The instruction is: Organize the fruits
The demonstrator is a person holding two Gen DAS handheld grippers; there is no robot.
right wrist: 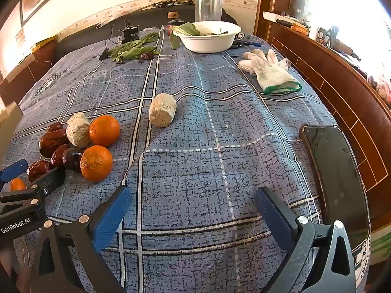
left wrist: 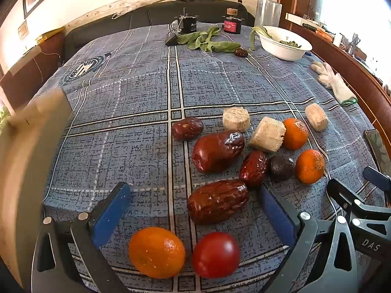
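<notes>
Date between open left claw fingers.

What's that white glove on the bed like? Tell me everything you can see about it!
The white glove looks knitted, like cotton, with a green band around its open cuff. It lies flat and limp on the blue checked cloth, fingers pointing toward the white bowl, cuff toward the wooden rail. There may be two gloves stacked together; it is hard to tell. Nothing grips it, and only the cloth touches it.
</notes>
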